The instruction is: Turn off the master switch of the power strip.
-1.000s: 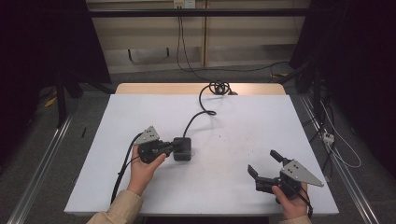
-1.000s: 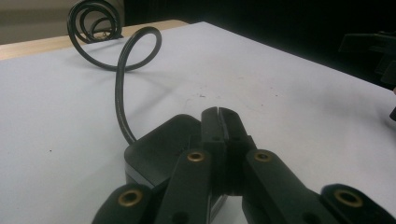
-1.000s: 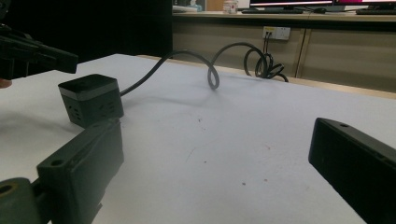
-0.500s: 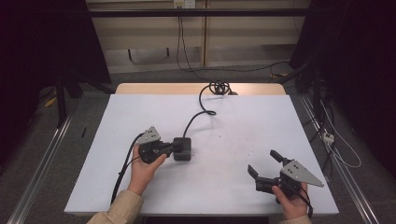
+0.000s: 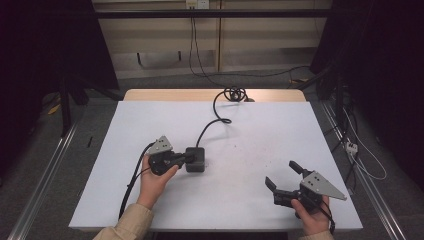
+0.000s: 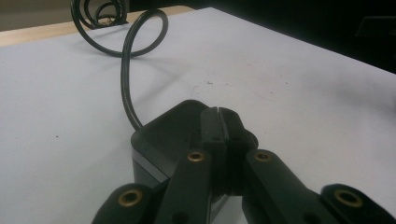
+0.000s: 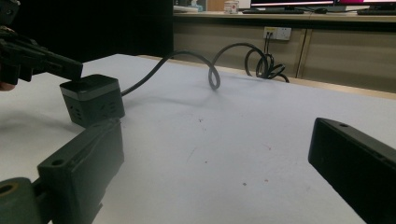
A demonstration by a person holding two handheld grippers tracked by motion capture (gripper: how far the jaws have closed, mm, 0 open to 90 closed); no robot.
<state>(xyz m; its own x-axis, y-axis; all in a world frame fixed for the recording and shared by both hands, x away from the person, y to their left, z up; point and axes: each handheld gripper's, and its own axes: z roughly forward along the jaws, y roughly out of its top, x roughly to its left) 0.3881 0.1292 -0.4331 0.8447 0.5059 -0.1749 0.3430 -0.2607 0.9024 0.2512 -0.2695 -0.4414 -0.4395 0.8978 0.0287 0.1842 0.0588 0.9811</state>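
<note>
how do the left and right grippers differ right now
The left gripper has its jaws shut, tips resting on top of the black socket cube; the right gripper has its jaws spread wide with nothing between them. The left gripper sits mid-table at the cube, while the right gripper is near the table's front right corner, away from the cube. Both are black, hand-held, with a grey plate on top.

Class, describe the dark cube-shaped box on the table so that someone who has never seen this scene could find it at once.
Start at the white table, then look left of its middle, where the left gripper rests its closed tips on top of a small black cube socket box. A black cable runs from the box to a coil at the table's far edge. It is the only loose object on the white surface.
</note>
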